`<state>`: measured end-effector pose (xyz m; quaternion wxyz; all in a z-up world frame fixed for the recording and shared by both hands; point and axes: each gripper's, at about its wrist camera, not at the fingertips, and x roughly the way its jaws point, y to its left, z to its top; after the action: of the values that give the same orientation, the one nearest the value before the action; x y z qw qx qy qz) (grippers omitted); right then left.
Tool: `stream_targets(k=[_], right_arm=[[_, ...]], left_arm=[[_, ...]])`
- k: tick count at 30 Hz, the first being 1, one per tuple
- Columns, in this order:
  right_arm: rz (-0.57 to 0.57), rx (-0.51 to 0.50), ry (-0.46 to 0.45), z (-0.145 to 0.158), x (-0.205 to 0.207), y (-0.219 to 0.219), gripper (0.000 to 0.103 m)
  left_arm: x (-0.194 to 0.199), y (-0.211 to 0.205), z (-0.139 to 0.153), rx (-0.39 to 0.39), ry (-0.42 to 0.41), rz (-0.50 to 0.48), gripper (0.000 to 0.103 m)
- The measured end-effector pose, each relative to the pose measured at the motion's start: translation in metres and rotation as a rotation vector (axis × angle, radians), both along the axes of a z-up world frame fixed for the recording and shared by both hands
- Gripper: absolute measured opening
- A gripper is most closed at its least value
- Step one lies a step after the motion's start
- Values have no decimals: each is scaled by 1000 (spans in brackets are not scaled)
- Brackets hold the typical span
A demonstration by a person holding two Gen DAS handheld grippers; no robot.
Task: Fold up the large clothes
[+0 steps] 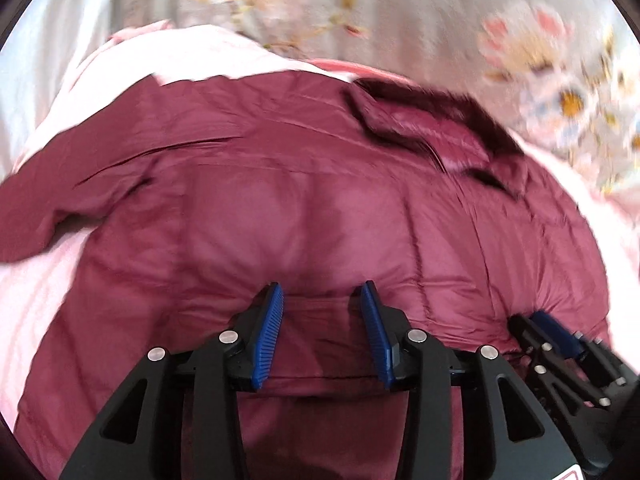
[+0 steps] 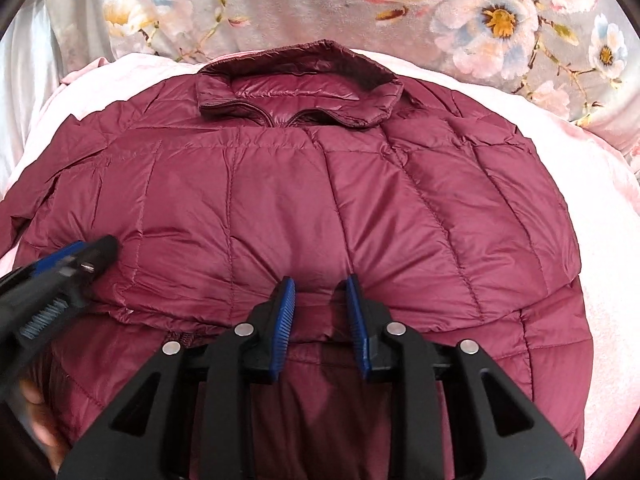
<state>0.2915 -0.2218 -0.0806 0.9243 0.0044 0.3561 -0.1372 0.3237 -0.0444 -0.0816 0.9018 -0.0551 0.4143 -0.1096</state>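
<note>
Jacket (image 2: 320,208) laid on bed (image 2: 608,240), bottom part folded up toward collar (image 2: 300,92). Left gripper (image 1: 322,292) and right gripper (image 2: 320,284) parted, nothing clamped. Next judged: sleeve (image 1: 60,216) to be tucked in.

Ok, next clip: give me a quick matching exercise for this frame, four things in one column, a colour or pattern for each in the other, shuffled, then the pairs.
Things:
1. jacket
2. sheet under the jacket
3. cover beyond the collar
4. pads of the right gripper

Colours:
A. blue
B. grey with flowers
C. dark red
D. pale pink

Pairs: 1-C, 2-D, 3-B, 4-A
</note>
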Motion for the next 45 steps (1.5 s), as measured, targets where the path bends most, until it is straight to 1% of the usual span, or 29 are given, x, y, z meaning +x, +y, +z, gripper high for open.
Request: stream_targets(k=[2, 3, 4, 5, 6, 7, 9, 11, 13, 15, 18, 21, 22, 23, 24, 26, 28, 31, 32, 34, 37, 38, 39, 40, 41, 42, 43, 44, 45], right_arm=[[1, -2, -4, 2, -2, 0, 27], [-2, -3, -6, 5, -6, 1, 31], [-1, 3, -12, 7, -11, 3, 35], [8, 19, -29, 11, -20, 6, 38], [15, 30, -44, 14, -27, 10, 45], [26, 36, -59, 16, -35, 15, 50], [55, 39, -72, 17, -50, 28, 52], [82, 29, -70, 13, -59, 41, 54], [87, -11, -57, 6, -62, 51, 57], [82, -40, -37, 0, -60, 57, 57], [66, -61, -29, -3, -58, 61, 60], [54, -46, -15, -5, -55, 58, 63], [51, -37, -13, -5, -54, 56, 64], [49, -29, -12, -6, -54, 55, 65], [47, -23, -12, -6, -54, 54, 66], [42, -13, -12, -7, -54, 52, 67], [40, -10, -13, -7, -54, 52, 68], [39, -4, -20, -7, -55, 52, 68], [39, 0, -24, -6, -55, 51, 68], [37, 13, -34, -5, -57, 48, 68], [23, 34, -62, -1, -62, 44, 68], [22, 48, -80, 1, -65, 41, 68], [21, 61, -96, 4, -69, 39, 68], [17, 81, -113, 6, -74, 36, 68], [14, 99, -123, 8, -77, 33, 68], [11, 130, -133, 9, -83, 27, 69], [7, 153, -140, 10, -87, 22, 69], [3, 172, -144, 10, -92, 18, 70], [-2, 189, -145, 11, -97, 12, 70]], left_arm=[[-5, 24, 8, -38, 17, 30, 40], [-9, 43, 14, -64, 23, 46, 41], [-13, 63, 20, -84, 21, 63, 47], [-16, 82, 26, -90, 16, 86, 55], [-19, 112, 33, -82, -1, 133, 58], [-21, 133, 36, -74, -14, 174, 62], [-25, 196, 43, -67, -30, 313, 64], [-26, 259, 44, -104, -24, 449, 65], [-25, 311, 41, -155, 2, 557, 65], [-23, 356, 35, -211, 30, 648, 65], [-16, 399, 23, -283, 63, 736, 65], [-6, 416, 11, -375, 88, 758, 64], [0, 416, 8, -390, 92, 748, 62], [3, 413, 7, -387, 97, 743, 50], [7, 409, 7, -380, 93, 731, 42], [15, 397, 15, -338, 76, 677, 0], [21, 380, 30, -315, 42, 622, 0], [21, 326, 76, -234, -77, 494, 0], [20, 309, 89, -221, -107, 453, 0], [13, 255, 121, -208, -170, 329, 0], [1, 169, 155, -211, -223, 128, 0], [-4, 142, 162, -214, -230, 67, 0], [-12, 107, 167, -215, -232, -8, 0], [-18, 78, 168, -213, -228, -67, 0], [-24, 57, 166, -208, -221, -107, 3], [-31, 28, 159, -200, -200, -158, 6], [-36, 5, 149, -200, -167, -208, 21], [-39, -16, 135, -203, -118, -253, 47], [-40, -29, 124, -206, -82, -274, 58]])
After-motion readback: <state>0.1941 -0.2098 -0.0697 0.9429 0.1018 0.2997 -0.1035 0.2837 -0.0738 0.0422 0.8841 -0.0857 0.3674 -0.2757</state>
